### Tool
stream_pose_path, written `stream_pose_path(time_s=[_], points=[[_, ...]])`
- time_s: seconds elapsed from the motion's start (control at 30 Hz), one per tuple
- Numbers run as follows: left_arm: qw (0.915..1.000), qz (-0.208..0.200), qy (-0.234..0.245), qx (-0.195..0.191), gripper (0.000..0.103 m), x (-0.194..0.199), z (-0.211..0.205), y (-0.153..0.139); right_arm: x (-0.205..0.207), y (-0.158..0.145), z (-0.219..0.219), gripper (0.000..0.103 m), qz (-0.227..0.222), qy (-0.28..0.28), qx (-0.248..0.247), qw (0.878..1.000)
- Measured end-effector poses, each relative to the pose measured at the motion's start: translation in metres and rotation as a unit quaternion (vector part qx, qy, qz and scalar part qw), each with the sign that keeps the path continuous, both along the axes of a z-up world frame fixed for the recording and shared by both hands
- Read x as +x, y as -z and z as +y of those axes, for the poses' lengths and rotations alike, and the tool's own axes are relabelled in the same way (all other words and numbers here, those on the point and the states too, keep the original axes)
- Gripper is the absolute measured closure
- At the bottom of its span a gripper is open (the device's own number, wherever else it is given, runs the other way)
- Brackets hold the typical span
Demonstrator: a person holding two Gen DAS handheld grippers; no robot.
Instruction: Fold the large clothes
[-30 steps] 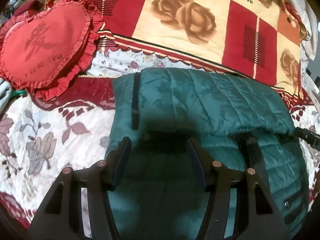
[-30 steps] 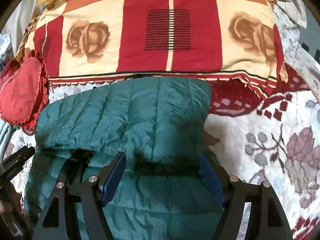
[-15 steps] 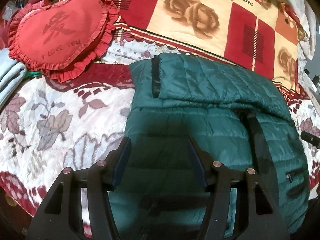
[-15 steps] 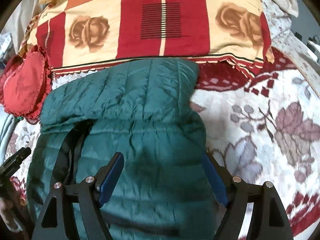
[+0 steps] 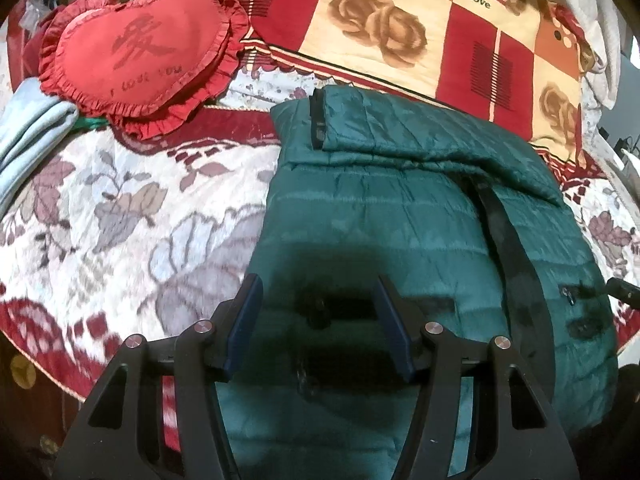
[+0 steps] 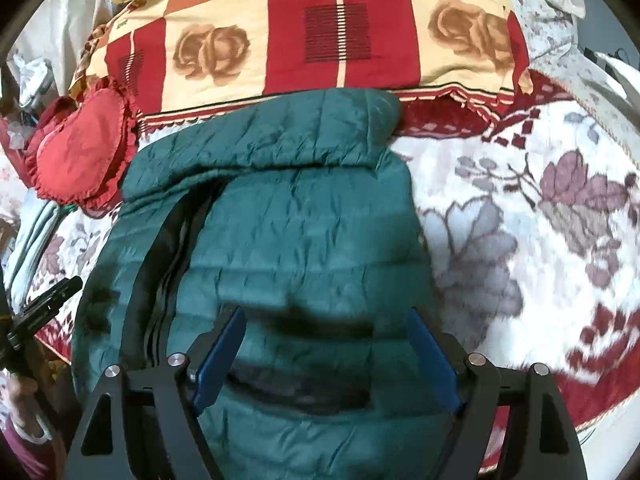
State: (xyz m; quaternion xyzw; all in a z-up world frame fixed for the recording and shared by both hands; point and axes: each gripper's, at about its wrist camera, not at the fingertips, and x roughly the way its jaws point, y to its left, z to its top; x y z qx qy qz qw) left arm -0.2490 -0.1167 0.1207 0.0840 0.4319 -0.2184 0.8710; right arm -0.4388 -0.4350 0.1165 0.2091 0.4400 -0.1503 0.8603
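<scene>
A dark green quilted jacket (image 5: pixel 400 208) lies flat on the bed with its top part folded down over the body; a black zipper strip (image 5: pixel 508 248) runs down it. It also shows in the right wrist view (image 6: pixel 288 220). My left gripper (image 5: pixel 318 296) is open and empty above the jacket's lower left part. My right gripper (image 6: pixel 326 328) is open and empty above the jacket's lower right part. The left gripper's tip (image 6: pixel 52 296) shows at the left edge of the right wrist view.
A floral bedspread (image 5: pixel 120 208) covers the bed. A red heart-shaped cushion (image 5: pixel 136 52) lies at the far left and a red and cream rose-patterned pillow (image 6: pixel 320 36) at the head. Folded pale blue cloth (image 5: pixel 28 132) sits at the left edge.
Both grippers have drawn back toward the near edge of the bed, away from the folded top of the jacket. More of the jacket's lower body is in view. Both stay open.
</scene>
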Motion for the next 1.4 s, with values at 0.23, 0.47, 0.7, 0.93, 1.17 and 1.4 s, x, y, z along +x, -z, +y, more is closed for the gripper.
stream_pose_path(time_s=[0.23, 0.47, 0.7, 0.93, 1.17, 1.4], points=[[1.0, -0.001, -0.005, 0.001, 0.045, -0.018, 0.013, 0.001, -0.018, 0.001, 0.01, 0.023, -0.005, 0.004, 0.003, 1.0], [0.9999, 0.002, -0.008, 0.008, 0.045, -0.03, 0.026, 0.006, -0.032, 0.006, 0.013, 0.021, 0.006, 0.008, 0.003, 1.0], [0.9999, 0.004, -0.013, 0.007, 0.045, -0.039, 0.038, 0.008, -0.048, 0.009, 0.014, 0.018, 0.013, 0.012, 0.002, 1.0], [0.9998, 0.001, -0.01, 0.018, 0.045, -0.05, 0.043, 0.011, -0.064, 0.015, 0.016, 0.018, 0.023, 0.013, 0.006, 1.0], [0.9997, 0.0, -0.015, 0.019, 0.045, -0.054, 0.05, 0.012, -0.076, 0.02, 0.015, 0.018, 0.029, 0.018, 0.011, 0.999], [0.9995, 0.012, -0.021, 0.022, 0.045, -0.054, 0.059, 0.019, -0.082, 0.026, 0.016, 0.018, 0.04, 0.017, 0.012, 0.999]])
